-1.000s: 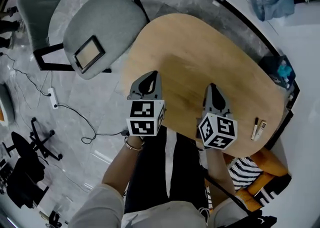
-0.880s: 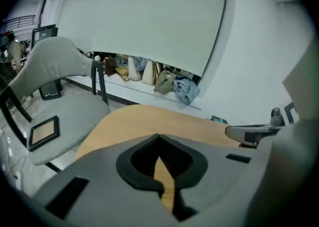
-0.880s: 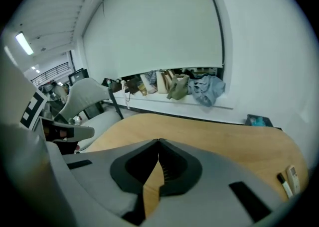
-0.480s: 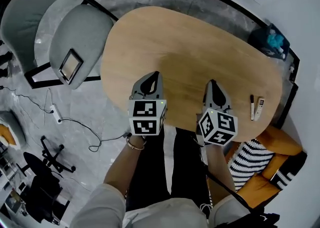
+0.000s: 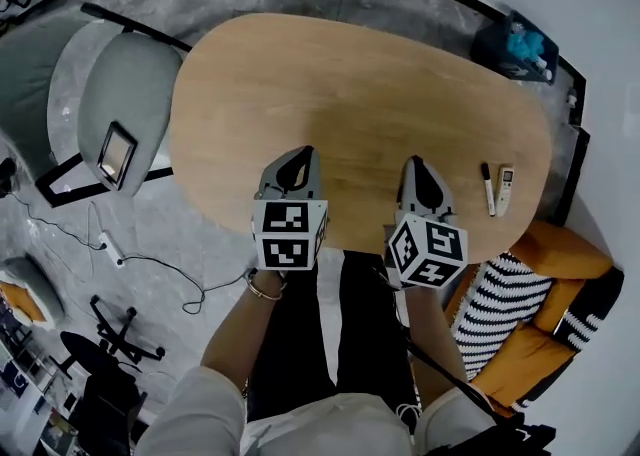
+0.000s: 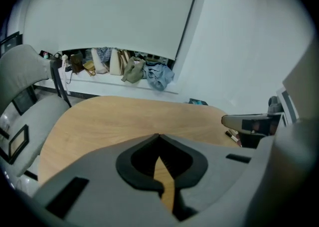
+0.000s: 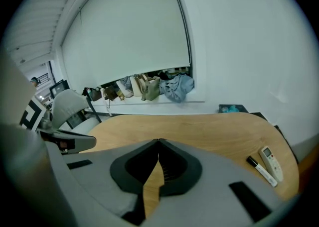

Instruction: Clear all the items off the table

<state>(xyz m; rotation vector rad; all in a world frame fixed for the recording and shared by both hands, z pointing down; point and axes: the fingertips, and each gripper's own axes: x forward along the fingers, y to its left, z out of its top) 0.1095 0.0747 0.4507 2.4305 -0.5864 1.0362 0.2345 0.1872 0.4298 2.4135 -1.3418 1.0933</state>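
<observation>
Soft, even light falls on the pale wooden surface (image 5: 350, 84), leaving only faint, diffuse shadows at its near edge. Beyond it the white wall (image 7: 239, 47) is bright with a bluish cast. Both tongs views are round fisheye pictures with black corners. The left tongs (image 6: 159, 136) and right tongs (image 7: 158, 142) look blurred up close.

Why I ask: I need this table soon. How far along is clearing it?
Done: most of the wooden table is bare, though what was removed cannot be told. In hand: nothing; the left tongs and right tongs are both shut and empty over the near edge. To do: a marker and a small white remote lie side by side at the table's right end.
</observation>
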